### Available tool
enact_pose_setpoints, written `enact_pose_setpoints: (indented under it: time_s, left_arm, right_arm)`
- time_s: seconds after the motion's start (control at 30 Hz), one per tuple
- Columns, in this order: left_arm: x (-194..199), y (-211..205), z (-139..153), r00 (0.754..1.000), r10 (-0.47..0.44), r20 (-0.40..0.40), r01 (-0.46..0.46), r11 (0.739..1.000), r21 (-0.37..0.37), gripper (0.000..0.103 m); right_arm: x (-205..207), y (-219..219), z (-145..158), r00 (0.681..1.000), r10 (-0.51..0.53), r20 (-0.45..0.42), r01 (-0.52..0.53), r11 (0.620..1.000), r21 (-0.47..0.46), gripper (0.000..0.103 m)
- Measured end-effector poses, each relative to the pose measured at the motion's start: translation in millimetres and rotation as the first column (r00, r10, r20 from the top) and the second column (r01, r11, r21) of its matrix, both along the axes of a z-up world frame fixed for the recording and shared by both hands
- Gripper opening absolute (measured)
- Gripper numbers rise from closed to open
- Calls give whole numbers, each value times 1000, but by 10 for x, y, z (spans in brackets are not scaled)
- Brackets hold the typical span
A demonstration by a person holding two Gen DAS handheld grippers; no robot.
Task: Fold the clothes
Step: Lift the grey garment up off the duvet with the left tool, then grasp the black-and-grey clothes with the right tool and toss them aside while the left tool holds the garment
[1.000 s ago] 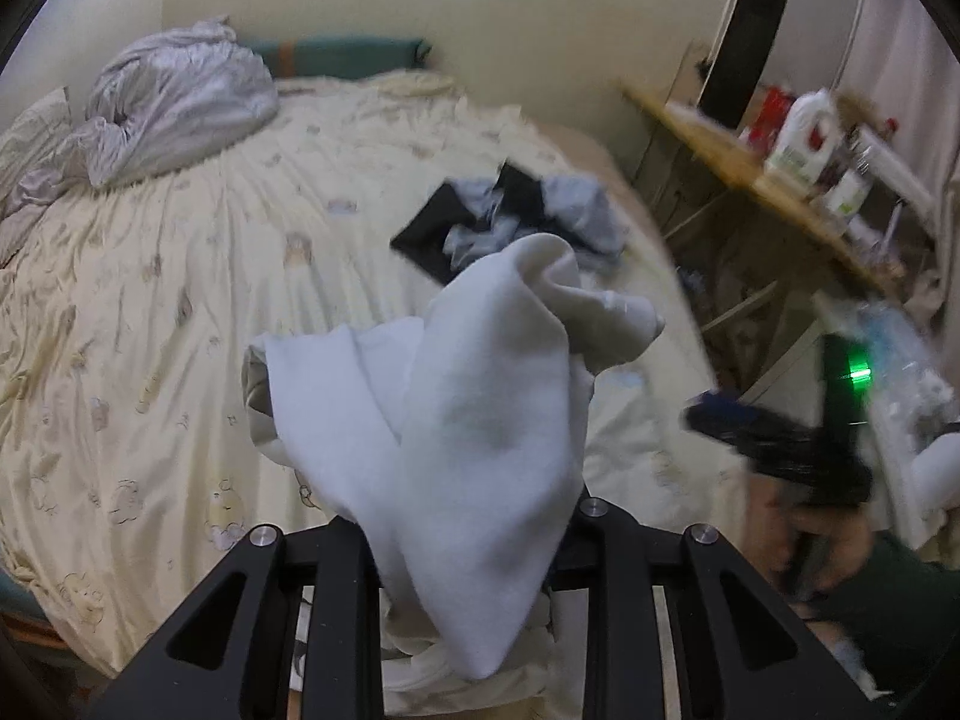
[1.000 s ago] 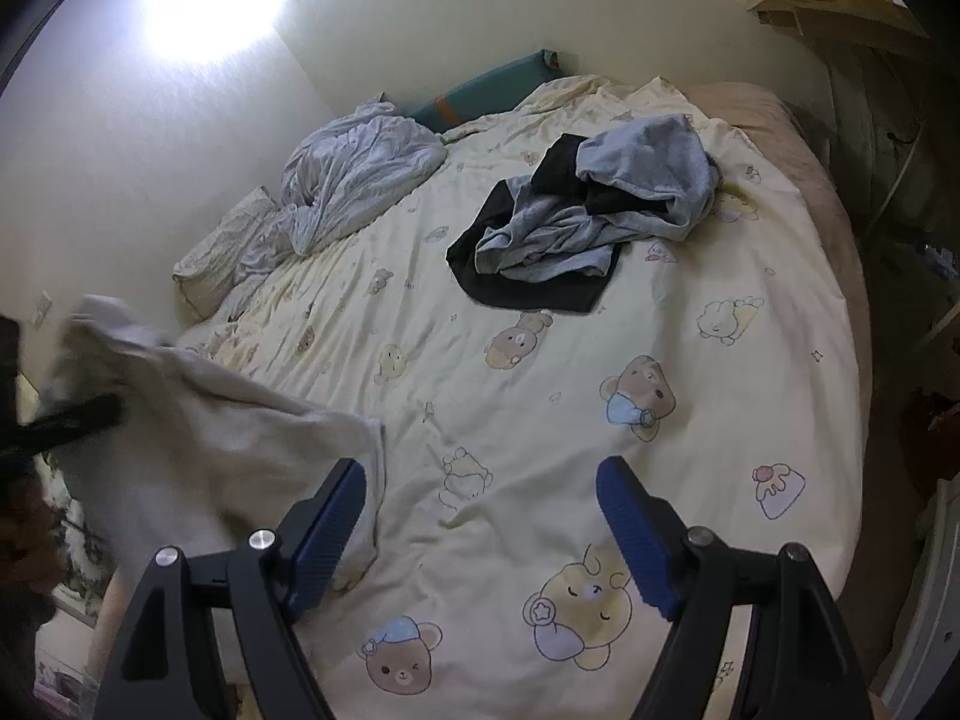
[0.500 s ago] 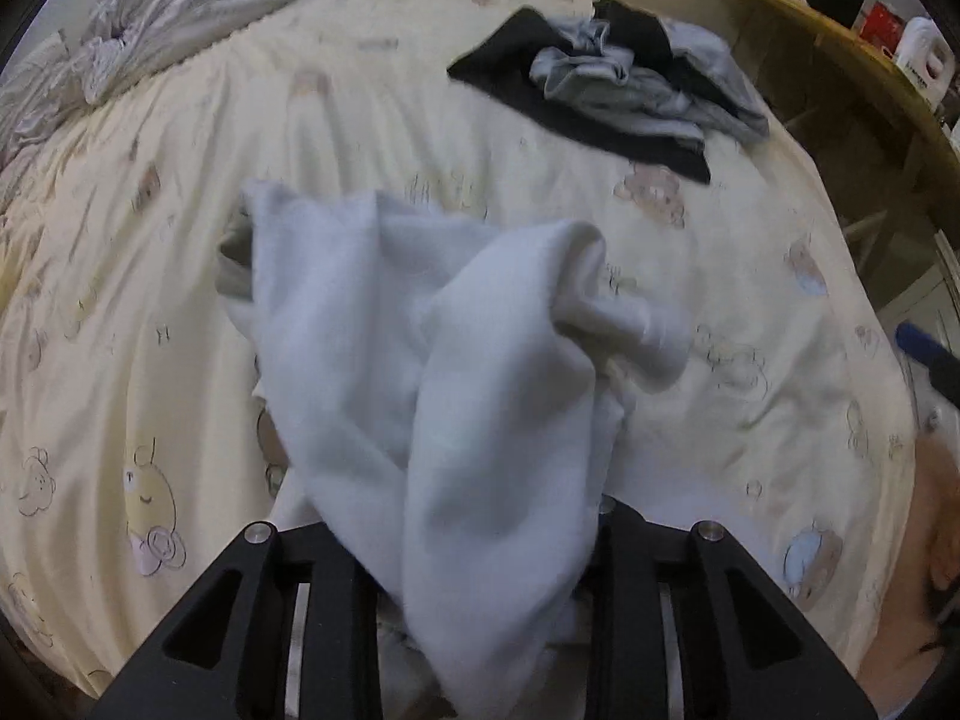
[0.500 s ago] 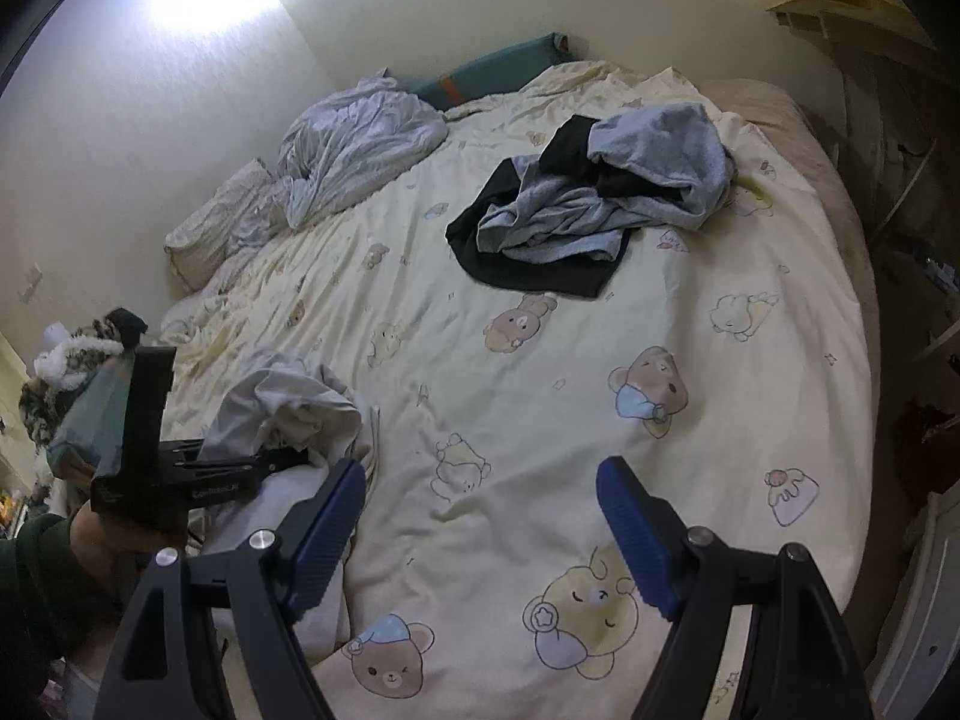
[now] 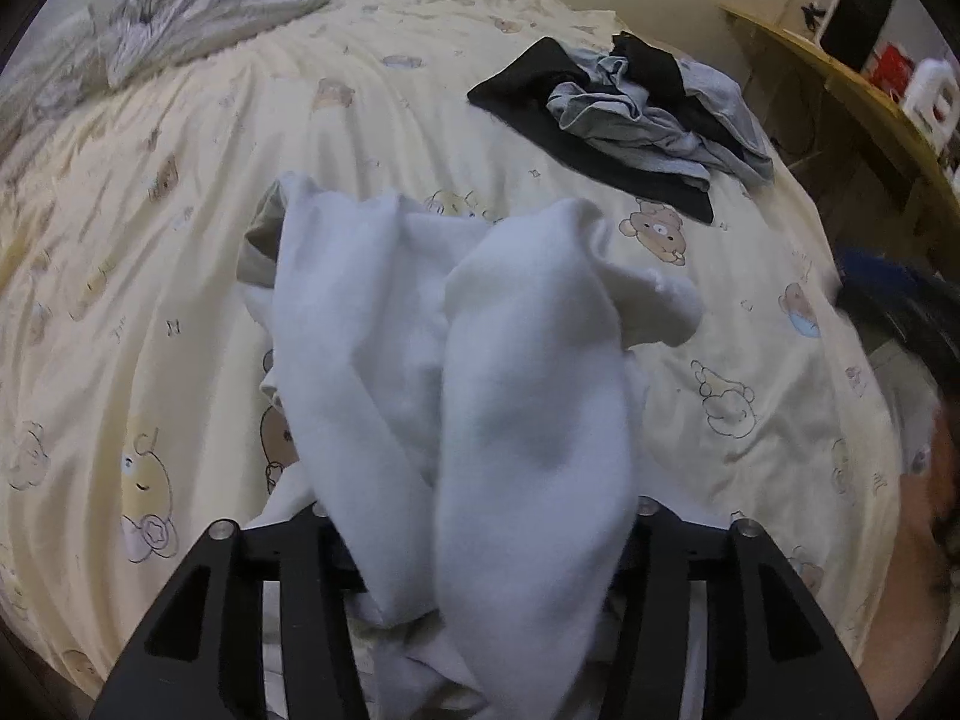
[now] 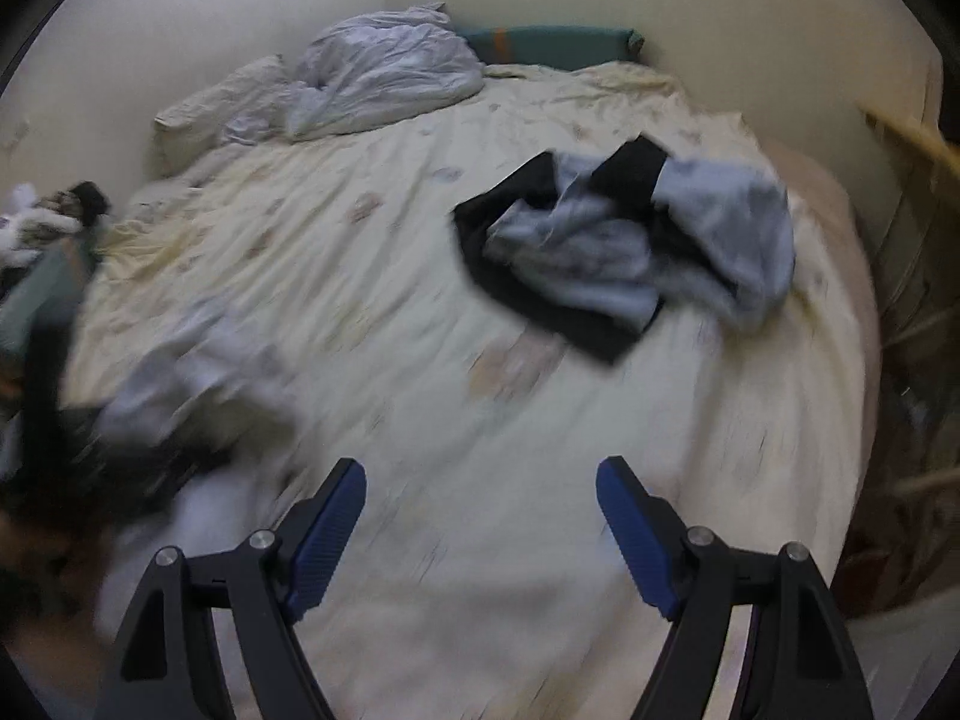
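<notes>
A white fleece garment (image 5: 480,372) is bunched up in my left gripper (image 5: 480,546), which is shut on it; the cloth drapes over the fingers and hides the tips. Its far end rests on the cream bear-print bedspread (image 5: 180,240). My right gripper (image 6: 480,516) stands open above the bedspread (image 6: 480,408), blue pads apart with nothing between them. In the blurred right wrist view the white garment (image 6: 192,372) lies at the left. A heap of black and grey clothes (image 5: 636,114) (image 6: 624,240) lies farther back on the bed.
A crumpled grey duvet (image 6: 384,72) and pillows sit at the head of the bed. A wooden shelf (image 5: 852,90) with bottles runs along the right side. The right gripper's blue pad (image 5: 882,276) and a hand show at the left wrist view's right edge.
The white garment has come down from mid-air onto the bedspread with my left gripper. My right gripper swung left and forward, blurring its view; it stayed open.
</notes>
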State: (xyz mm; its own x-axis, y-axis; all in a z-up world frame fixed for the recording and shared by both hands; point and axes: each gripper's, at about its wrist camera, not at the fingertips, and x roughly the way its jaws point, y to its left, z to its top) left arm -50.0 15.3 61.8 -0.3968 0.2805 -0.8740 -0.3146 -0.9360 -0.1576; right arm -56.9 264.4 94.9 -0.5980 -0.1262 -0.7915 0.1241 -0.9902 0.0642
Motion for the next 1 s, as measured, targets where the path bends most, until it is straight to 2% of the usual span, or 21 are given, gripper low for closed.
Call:
enact_pose_setpoints:
  time_s: [0.1,0.2,0.33,0.43,0.53,0.63,0.77,0.8,0.83,0.87,0.9,1.0]
  left_arm:
    - [-39,-26,-12,1000,1,21,-2,1000,26,58]
    - [-78,-53,-24,999,2,42,-5,999,52,61]
    - [-133,-54,-66,998,1,62,-6,997,79,71]
    - [-198,-10,-103,997,1,75,-8,996,90,76]
    - [-255,41,-136,996,-3,87,-5,996,92,80]
    - [-288,64,-155,995,-9,95,0,995,96,82]
    - [-306,60,-164,995,-12,101,1,994,108,82]
    - [-311,59,-166,995,-10,102,-1,994,111,82]
    - [-315,59,-169,995,-9,103,-3,994,112,82]
    - [-318,61,-173,995,-8,103,-3,994,113,82]
    - [-322,65,-174,995,-8,103,-3,994,113,82]
    - [-344,87,-180,995,-10,101,-1,994,108,82]
  right_arm:
    - [-541,-66,-126,999,14,32,-17,996,83,80]
    - [-1006,-222,-360,996,51,67,-64,977,205,80]
    - [-1407,-444,-691,991,104,88,-129,925,359,80]
    - [-1609,-570,-910,987,132,90,-159,866,474,80]
    - [-1788,-532,-916,995,95,-10,-69,787,613,80]
    - [-2068,-225,-860,1000,-2,-17,11,803,595,80]
    - [-2366,126,-842,999,-46,-16,45,759,649,78]
    - [-2423,205,-828,999,-48,-2,38,766,642,72]
    - [-2480,285,-814,999,-50,12,31,772,635,39]
    - [-2538,364,-800,998,-53,27,24,778,628,32]
    - [-2586,440,-772,998,-51,38,17,786,618,31]
    - [-2660,601,-493,999,-35,-14,36,775,631,25]
